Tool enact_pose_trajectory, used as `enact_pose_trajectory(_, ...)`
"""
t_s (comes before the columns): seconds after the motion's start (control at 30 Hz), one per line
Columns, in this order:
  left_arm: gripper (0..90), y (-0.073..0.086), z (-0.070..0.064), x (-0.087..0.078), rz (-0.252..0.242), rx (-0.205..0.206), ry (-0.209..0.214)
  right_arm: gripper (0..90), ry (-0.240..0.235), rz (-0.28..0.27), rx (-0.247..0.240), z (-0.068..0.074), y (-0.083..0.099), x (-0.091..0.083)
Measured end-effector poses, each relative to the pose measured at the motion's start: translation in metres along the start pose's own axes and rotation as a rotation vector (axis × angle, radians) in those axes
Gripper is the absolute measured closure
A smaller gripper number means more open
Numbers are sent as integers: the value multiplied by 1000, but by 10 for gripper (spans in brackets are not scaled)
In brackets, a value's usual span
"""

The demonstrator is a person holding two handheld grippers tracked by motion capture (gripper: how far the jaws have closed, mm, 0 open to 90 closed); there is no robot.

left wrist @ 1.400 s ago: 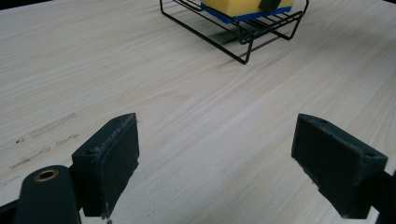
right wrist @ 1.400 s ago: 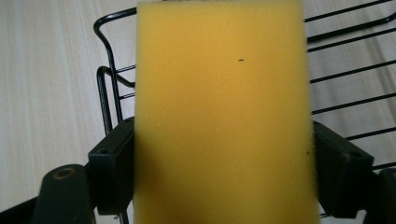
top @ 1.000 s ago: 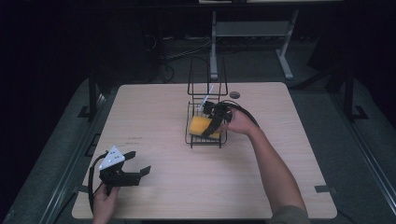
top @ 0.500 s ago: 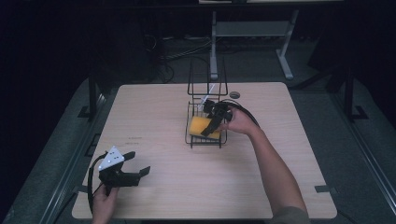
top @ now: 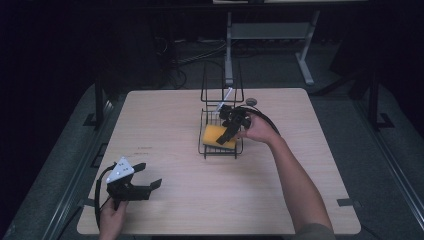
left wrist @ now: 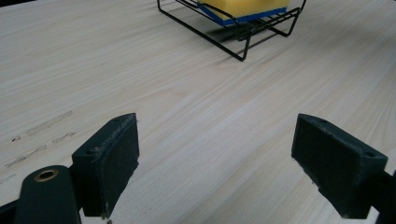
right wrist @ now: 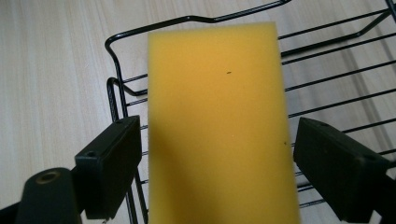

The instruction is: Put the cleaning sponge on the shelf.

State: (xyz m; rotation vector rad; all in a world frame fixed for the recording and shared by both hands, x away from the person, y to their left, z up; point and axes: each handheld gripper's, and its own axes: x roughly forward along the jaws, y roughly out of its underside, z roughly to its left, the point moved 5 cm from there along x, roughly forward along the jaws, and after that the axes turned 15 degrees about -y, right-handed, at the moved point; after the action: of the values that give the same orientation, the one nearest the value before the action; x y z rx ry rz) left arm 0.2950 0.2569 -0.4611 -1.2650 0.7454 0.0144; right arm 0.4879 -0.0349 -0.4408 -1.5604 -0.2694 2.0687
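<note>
Left gripper at the near left corner of the desk, held low in the person's left hand. Jaws spread wide, nothing between them. In the left gripper view its jaws frame bare wood grain; the wire rack stands well beyond them, with the sponge lying in it, yellow on top and a blue layer along its lower edge.

Right forearm reaches from the near right edge diagonally toward the middle of the desk. Right hand holds the right gripper over the rack, pointed down and toward the person's left.

Right gripper view: sponge runs lengthwise between the two jaws. Jaws released, one on each long side of the sponge. The left pad stands just beside the sponge's edge; the right pad has a narrow gap to the other edge. Cannot tell whether the left pad touches. Sponge rests flat on the rack's wire floor, its far end near the bent front rim of the rack.

High view: sponge sits in the lower tray of the rack, near desk centre. Rack's tall wire back rises on the far side. Small round dark object on the desk just beyond the rack, to its right.
</note>
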Motion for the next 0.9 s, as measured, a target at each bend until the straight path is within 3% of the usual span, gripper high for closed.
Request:
enact_pose_trajectory(0.3, 145, -1, 0, 1, -5, -2, 3, 153, 4, -17, 8, 4, -1, -7)
enact_pose_trajectory(0.9, 145, -1, -1, 1, -2, 3, 11, 152, -4, -5, -39, 21, -9, -6)
